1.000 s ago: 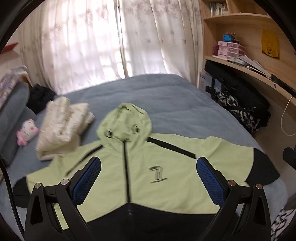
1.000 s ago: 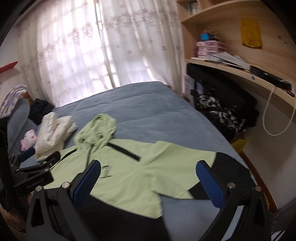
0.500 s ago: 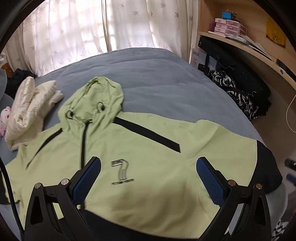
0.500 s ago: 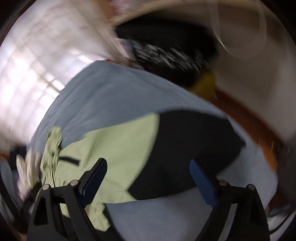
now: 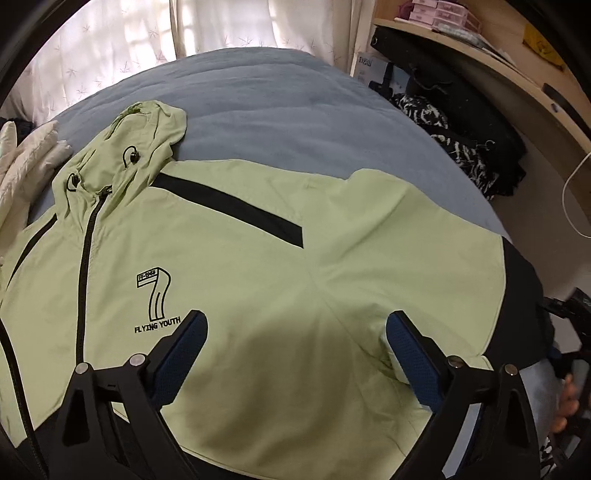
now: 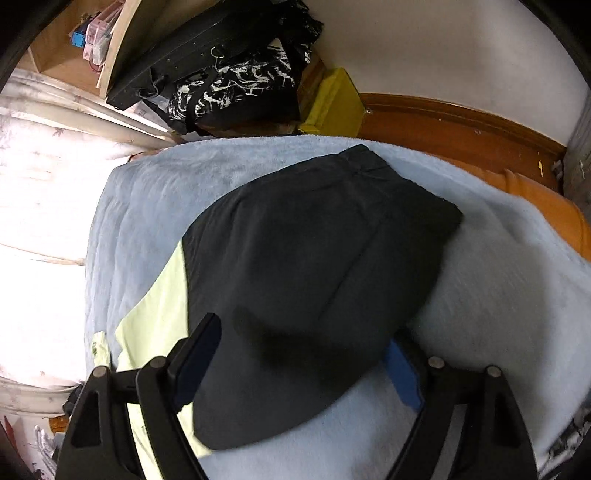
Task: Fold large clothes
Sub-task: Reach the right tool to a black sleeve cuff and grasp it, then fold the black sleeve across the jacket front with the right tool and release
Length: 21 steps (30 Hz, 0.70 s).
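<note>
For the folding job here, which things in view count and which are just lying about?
Part of the job:
- green hooded jacket, spread flat on the bed
- its black sleeve end, between the open right claw fingers
- left claw, open over the jacket

Lying about:
- cream folded garment
- black and white patterned clothes
- yellow box
- pink boxes on the shelf

A jacket [image 5: 258, 258] lies spread flat on a bed [image 5: 280, 96], its hood [image 5: 140, 147] toward the curtains [image 5: 147, 37] behind the bed. A folded garment [image 5: 22, 166] lies left of the hood. Bags [image 5: 454, 107] sit beside the bed, right of the jacket, under a shelf [image 5: 480, 55].
</note>
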Tool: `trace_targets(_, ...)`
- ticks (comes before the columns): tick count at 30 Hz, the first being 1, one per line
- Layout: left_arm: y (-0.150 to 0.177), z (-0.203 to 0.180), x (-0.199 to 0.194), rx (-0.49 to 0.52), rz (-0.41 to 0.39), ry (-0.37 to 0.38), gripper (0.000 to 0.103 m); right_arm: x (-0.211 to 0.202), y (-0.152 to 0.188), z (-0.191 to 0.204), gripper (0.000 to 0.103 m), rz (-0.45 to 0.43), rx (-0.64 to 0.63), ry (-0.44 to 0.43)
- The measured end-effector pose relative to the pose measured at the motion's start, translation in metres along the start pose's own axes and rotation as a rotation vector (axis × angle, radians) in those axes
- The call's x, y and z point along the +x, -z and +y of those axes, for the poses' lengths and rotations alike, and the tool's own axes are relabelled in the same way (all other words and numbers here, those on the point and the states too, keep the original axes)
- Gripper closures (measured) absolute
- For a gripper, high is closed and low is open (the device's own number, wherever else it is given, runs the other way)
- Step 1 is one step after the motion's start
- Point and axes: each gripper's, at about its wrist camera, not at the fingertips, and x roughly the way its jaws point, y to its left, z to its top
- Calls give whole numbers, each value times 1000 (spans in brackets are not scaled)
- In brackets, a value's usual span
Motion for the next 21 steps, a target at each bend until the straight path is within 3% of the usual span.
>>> trace_targets(4,-2,9,-13,-2,-20,-5,7,7,-7,14,23,-41,-34,32)
trace_targets(5,-3,14,-17,-8,-29,-7,6,5,-6,20,49,-60,-48,49)
trace_targets(6,-3,20,-23,-16,-44,-9,6,1,-6,26,81,-67,-71,50)
trace_targets(8,-4,36,-39,-35,-93,-29,7,-11,-4,42,94,-107,-106,15)
trace_targets(14,0,87,-81,-73,-202,-108,7,-81,60,162,96,-312,-534,-143)
trace_targets(17,7,120,-104,-126,-247,-149,7,-92,113,222,96,-307,-742,-241)
trace_targets(21,23,166,-119,-204,-259,-165,6,-64,190,274,96,-210,-966,-300)
